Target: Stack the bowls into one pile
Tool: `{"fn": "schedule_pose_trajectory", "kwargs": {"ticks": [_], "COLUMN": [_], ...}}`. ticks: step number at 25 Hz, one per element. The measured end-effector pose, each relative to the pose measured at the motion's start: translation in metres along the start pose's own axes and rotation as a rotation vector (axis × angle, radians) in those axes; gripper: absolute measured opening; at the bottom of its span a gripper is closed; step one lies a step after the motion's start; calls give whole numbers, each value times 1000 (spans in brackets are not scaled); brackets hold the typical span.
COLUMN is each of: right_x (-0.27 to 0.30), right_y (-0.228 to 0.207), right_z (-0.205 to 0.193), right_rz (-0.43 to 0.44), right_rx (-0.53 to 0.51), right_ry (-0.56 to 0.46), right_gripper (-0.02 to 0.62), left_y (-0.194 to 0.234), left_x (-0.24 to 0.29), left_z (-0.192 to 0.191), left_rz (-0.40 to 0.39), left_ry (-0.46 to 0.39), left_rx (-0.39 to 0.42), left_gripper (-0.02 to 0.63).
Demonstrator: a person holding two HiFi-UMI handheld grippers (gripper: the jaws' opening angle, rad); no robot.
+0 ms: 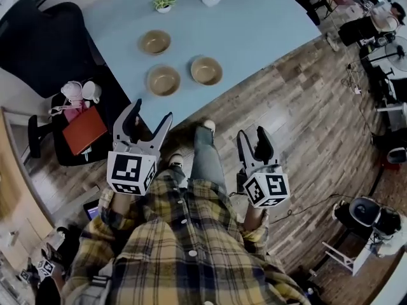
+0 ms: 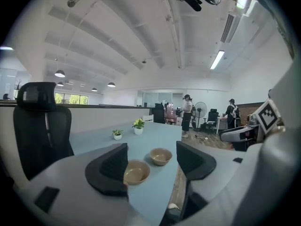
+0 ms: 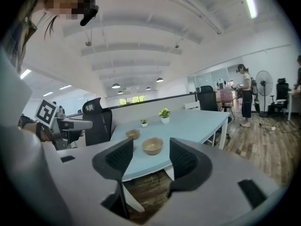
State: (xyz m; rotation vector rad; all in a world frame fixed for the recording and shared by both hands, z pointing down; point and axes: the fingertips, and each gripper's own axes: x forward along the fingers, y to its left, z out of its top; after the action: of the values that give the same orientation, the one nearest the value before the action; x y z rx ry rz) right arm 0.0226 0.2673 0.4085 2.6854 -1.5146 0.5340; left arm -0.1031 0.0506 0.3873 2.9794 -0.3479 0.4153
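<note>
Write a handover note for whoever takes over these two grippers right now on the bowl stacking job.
Left hand-held gripper: open, empty, held short of the table edge.
Right hand-held gripper: open, empty, also short of the table.
Bowls: three tan ones stand apart on the table, none touching: far bowl, near left bowl, near right bowl.
Done: nothing stacked yet.
Left: nest two bowls into the third to make one pile.

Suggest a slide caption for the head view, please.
Left gripper and right gripper, both open, face a blue table bearing three unstacked bowls.
</note>
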Motion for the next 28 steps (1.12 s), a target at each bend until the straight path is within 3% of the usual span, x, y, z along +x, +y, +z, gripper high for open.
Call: {"fn": "schedule_pose_trajectory", "kwargs": {"ticks": [6, 18, 24, 28], "right_x": [84, 267, 310, 322], "right_y": [-14, -9, 3, 10], "right_z": [19, 107, 117, 116], "right_rz": [133, 581, 756, 832], "right_rx": [-45, -198, -240, -252], "right_ry": [20, 67, 93, 110], "right_gripper": [225, 225, 225, 225], "left_y": [39, 100, 102, 100], "left_x": [33, 81, 87, 87], "left_z": [7, 57, 57, 54], "left_rz": [136, 555, 712, 770], "left_ry": [-13, -65, -67, -64], "left_rx": [-36, -145, -185, -200], "left_gripper": [318, 305, 305, 305]}}
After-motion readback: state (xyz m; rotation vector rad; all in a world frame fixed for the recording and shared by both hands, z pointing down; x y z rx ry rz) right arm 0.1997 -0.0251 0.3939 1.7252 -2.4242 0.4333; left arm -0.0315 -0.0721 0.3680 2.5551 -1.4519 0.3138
